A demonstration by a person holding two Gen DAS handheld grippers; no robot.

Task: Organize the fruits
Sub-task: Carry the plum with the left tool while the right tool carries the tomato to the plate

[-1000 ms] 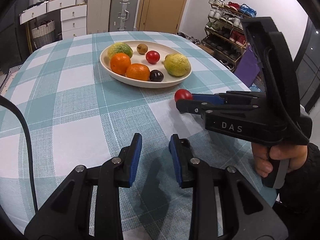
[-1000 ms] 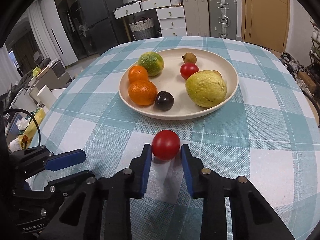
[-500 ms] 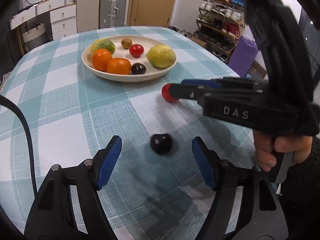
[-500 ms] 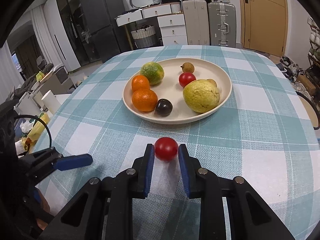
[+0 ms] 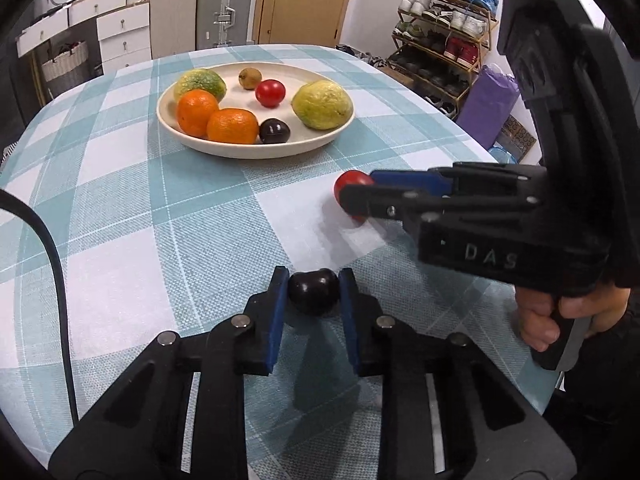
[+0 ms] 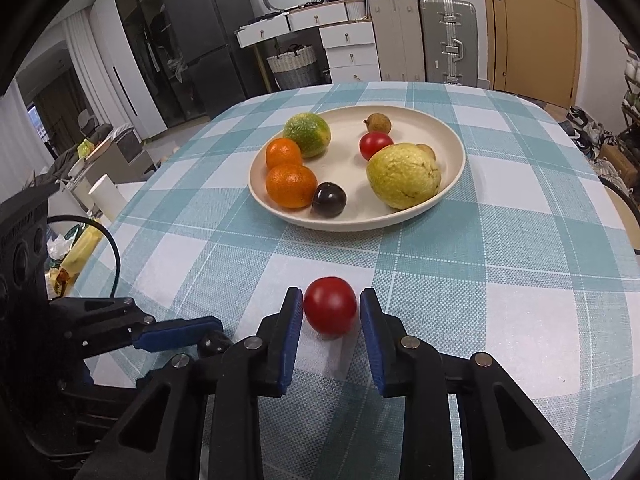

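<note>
While the left gripper (image 5: 313, 292) has just closed, pinching a dark plum (image 5: 313, 291) near the table's (image 5: 120, 240) near edge, the right gripper (image 6: 330, 312) brackets a red tomato (image 6: 330, 310), right pad slightly clear; plate (image 6: 452, 184) farther.

Bare cloth (image 6: 500, 292) between tools and plate (image 6: 456, 148); plate crowded, gap at centre

I see my left gripper (image 5: 313, 292) and right gripper (image 6: 330, 312) as matte black plastic frames with blue pads (image 6: 291, 328), silver rivets, a black cable (image 5: 52, 264) and embossed "DAS" lettering (image 5: 490, 257).
</note>
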